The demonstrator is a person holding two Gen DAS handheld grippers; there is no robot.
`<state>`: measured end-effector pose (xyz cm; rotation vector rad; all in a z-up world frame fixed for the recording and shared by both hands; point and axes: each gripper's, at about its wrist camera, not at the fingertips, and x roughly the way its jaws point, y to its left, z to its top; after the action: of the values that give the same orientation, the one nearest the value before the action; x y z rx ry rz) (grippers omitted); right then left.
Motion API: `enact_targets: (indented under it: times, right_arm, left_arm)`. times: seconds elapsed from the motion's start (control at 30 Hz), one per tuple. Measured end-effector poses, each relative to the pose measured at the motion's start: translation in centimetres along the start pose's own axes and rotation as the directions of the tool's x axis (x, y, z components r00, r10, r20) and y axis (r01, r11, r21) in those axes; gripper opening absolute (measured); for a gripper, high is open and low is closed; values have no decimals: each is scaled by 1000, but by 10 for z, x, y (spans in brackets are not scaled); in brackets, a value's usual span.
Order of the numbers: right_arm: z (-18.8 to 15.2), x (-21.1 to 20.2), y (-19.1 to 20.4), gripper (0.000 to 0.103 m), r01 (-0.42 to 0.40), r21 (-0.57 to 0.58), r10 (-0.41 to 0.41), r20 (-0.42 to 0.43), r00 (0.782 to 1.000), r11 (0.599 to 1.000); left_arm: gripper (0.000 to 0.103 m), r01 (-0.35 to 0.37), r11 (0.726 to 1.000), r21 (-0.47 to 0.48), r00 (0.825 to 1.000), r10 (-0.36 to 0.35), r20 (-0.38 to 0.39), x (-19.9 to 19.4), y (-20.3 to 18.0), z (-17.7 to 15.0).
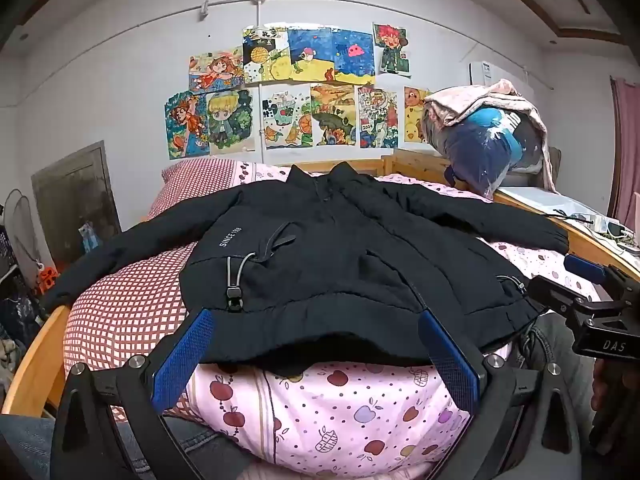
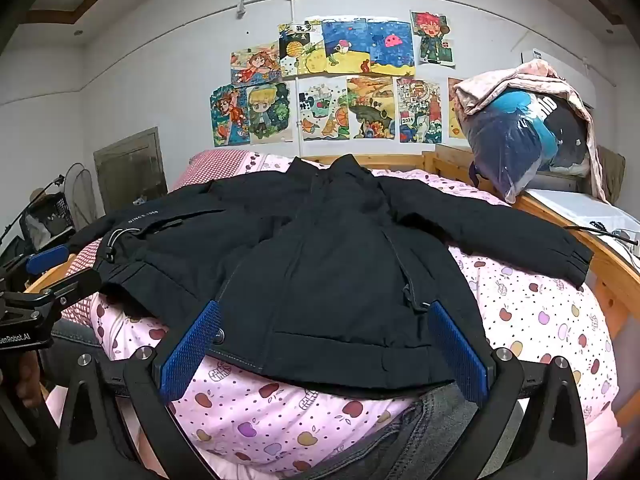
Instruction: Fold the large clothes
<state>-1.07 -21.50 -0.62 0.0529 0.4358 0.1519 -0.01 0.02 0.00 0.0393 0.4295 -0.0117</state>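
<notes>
A large black jacket point(image 1: 332, 256) lies spread flat on the bed, collar toward the wall, both sleeves stretched out sideways. It also shows in the right wrist view point(image 2: 332, 264). My left gripper point(image 1: 316, 320) is open, its blue pads hovering over the jacket's hem near the left side. My right gripper point(image 2: 328, 316) is open over the hem on the right side. Neither holds anything. The right gripper shows at the right edge of the left wrist view point(image 1: 588, 280); the left gripper shows at the left edge of the right wrist view point(image 2: 44, 264).
The bed has a pink apple-print quilt point(image 1: 340, 408) and a red checked pillow point(image 1: 132, 304) in a wooden frame point(image 1: 36, 356). A bagged bundle of bedding point(image 1: 488, 136) sits on a ledge at the right. Denim fabric point(image 2: 420, 436) lies at the near edge.
</notes>
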Motion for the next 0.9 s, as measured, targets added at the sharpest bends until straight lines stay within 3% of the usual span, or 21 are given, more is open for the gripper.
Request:
enact_targets:
  times: [0.9]
  right_arm:
    - [3,-2,4,102,1,2,-1,-8,1000,1000]
  left_arm:
    - [103,40,999,-8,999,-41,-9,0,0,-3]
